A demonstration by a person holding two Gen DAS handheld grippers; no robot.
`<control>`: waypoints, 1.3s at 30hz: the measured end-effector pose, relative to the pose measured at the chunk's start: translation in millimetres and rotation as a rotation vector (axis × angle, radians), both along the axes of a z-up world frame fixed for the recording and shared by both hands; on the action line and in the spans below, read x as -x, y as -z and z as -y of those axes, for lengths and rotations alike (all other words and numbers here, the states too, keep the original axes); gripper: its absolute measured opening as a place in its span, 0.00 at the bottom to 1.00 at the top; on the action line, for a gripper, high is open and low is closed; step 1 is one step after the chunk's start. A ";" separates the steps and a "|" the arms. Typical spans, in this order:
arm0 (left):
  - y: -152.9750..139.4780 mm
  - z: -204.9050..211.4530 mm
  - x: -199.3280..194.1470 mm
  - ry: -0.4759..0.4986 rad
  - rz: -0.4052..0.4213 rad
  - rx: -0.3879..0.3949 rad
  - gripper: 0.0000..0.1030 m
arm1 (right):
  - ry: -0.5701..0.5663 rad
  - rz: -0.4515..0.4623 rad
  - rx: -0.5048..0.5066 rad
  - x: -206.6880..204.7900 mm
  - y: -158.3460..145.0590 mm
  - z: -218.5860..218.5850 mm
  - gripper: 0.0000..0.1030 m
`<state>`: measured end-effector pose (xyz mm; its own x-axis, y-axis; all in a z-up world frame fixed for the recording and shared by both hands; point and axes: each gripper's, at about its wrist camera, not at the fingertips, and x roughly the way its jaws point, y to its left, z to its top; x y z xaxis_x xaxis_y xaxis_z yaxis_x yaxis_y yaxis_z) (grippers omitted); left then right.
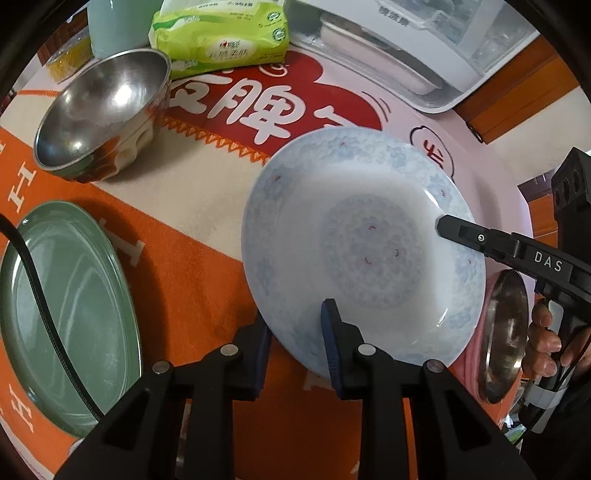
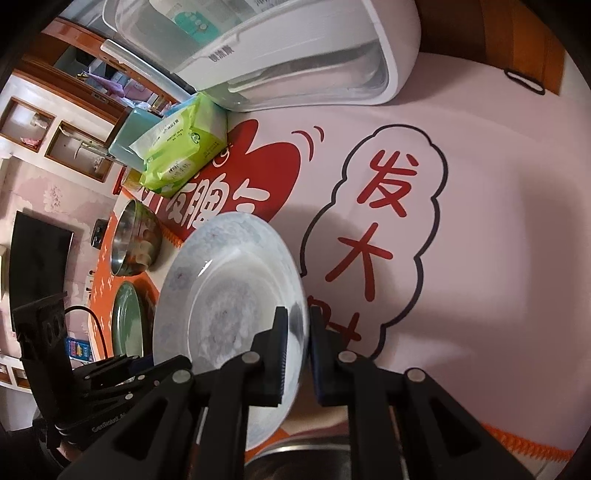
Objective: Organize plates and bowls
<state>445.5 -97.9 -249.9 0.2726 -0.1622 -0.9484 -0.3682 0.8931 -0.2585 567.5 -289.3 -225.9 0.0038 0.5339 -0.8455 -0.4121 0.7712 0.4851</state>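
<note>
Blue-patterned white plate (image 1: 364,254) held tilted at centre right of the left wrist view, above the orange-and-cream cloth (image 1: 192,266). Left gripper (image 1: 295,343) clamped narrow on its lower rim; right gripper (image 2: 295,350) pinched narrow on the opposite rim, at lower centre of the right wrist view. Steel bowl (image 1: 103,110) at upper left, green plate (image 1: 70,314) at lower left, second steel bowl (image 1: 506,332) at right edge. Tissue pack (image 1: 221,33) at top.

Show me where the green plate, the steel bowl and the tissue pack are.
green plate (image 1: 74,314): left wrist view, its flat centre.
steel bowl (image 1: 99,107): left wrist view, inner wall.
tissue pack (image 1: 221,37): left wrist view, front face.
</note>
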 end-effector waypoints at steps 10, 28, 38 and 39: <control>-31.8 8.1 16.9 0.027 0.052 -0.035 0.24 | 0.018 0.030 -0.036 18.8 -28.1 7.2 0.08; -120.1 33.7 87.6 0.123 0.195 -0.085 0.24 | 0.076 0.167 -0.141 91.6 -112.8 39.7 0.08; -158.4 46.9 145.1 0.167 0.262 -0.094 0.24 | 0.107 0.237 -0.204 150.3 -152.7 58.9 0.08; -162.0 48.1 151.0 0.167 0.270 -0.096 0.24 | 0.112 0.242 -0.211 156.9 -156.4 61.5 0.08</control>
